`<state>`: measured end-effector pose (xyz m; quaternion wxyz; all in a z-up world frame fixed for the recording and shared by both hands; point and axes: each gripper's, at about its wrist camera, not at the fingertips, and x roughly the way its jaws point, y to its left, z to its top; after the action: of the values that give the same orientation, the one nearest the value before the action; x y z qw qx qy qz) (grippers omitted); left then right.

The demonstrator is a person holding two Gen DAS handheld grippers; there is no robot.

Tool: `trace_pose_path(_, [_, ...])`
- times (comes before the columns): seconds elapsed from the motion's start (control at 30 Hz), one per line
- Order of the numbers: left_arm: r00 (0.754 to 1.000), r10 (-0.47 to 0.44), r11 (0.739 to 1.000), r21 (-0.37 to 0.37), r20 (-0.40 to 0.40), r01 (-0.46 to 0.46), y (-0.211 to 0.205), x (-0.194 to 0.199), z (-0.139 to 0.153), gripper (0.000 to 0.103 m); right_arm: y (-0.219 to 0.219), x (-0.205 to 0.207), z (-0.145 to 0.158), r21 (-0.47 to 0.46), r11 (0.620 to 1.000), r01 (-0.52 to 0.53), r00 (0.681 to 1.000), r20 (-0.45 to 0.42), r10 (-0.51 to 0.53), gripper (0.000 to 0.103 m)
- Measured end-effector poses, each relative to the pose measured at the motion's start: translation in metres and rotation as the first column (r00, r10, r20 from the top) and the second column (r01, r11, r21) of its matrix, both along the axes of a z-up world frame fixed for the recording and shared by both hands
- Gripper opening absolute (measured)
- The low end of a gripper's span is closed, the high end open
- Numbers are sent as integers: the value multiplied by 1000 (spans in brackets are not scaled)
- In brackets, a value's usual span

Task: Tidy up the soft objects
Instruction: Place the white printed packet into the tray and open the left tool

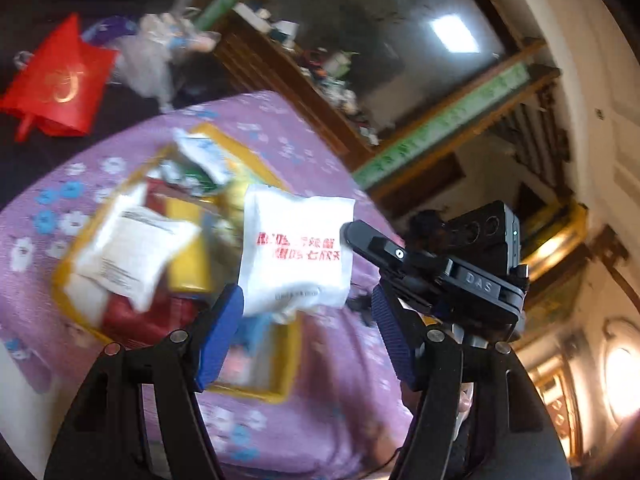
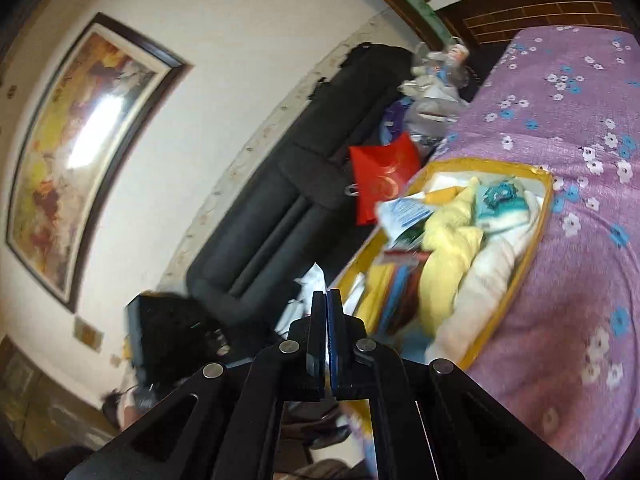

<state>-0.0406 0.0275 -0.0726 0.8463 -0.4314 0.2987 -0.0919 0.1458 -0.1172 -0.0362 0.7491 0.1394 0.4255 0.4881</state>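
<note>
Two claws (image 1: pixel 306 312) (image 2: pixel 327 300), right pinching white packet (image 1: pixel 296 248)

Purple bedspread (image 1: pixel 304 412) with blue-white flowers, yellow-rimmed tray (image 2: pixel 546 196), red-printed white packet (image 1: pixel 298 250), seemingly gold-marked red bag (image 1: pixel 60 80)

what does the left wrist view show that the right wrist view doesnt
Only the left wrist view shows the white packet with red print held at its edge by the right claw, between the open fingers of the left claw.

Only the right wrist view shows the framed painting, the dark sofa and the yellow cloth in the tray.

Both show the yellow-rimmed tray, the purple flowered cloth and the red bag.
</note>
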Motion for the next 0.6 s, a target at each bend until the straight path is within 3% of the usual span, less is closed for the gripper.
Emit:
trace_pose_path(0.1, [999,40,998,47,-35,-38,-1,0,-11,65,23,14,-24,-130,984,120,993,28,-118,6])
trace_pose_path(0.17, [998,52,990,132,-34,-48,-12,-2,-9,65,28,15,-33,-160,973,166,986,45,-161,12])
trace_pose_path(0.23, [998,64,974,218,-25,-57,-20,-8,-5,67,31,8,-38,-194,961,200,979,81,-187,38])
trace_pose_path(0.27, [997,70,966,252,-24,-62,-24,-10,-2,67,29,1,-35,-190,957,217,974,109,-199,60])
trace_pose_path(0.3, [997,79,953,294,-27,-67,-28,-12,-1,67,27,-10,-31,-177,951,252,961,159,-225,65])
trace_pose_path(0.4, [991,122,899,430,-58,-85,-37,-15,0,67,24,-52,-21,-153,948,279,932,282,-229,69])
trace_pose_path(0.47, [979,179,832,546,-100,-97,-43,-16,1,68,20,-74,-28,-140,945,295,922,302,-242,80])
trace_pose_path(0.5, [972,208,808,579,-109,-108,-42,-18,0,68,17,-86,-34,-142,944,297,921,305,-244,83])
trace_pose_path(0.53, [961,249,768,629,-122,-119,-44,-20,-1,68,16,-95,-44,-151,943,298,921,306,-242,83])
trace_pose_path(0.6, [954,263,741,663,-142,-106,-43,-22,-3,68,21,-109,-55,-195,933,303,919,319,-232,83])
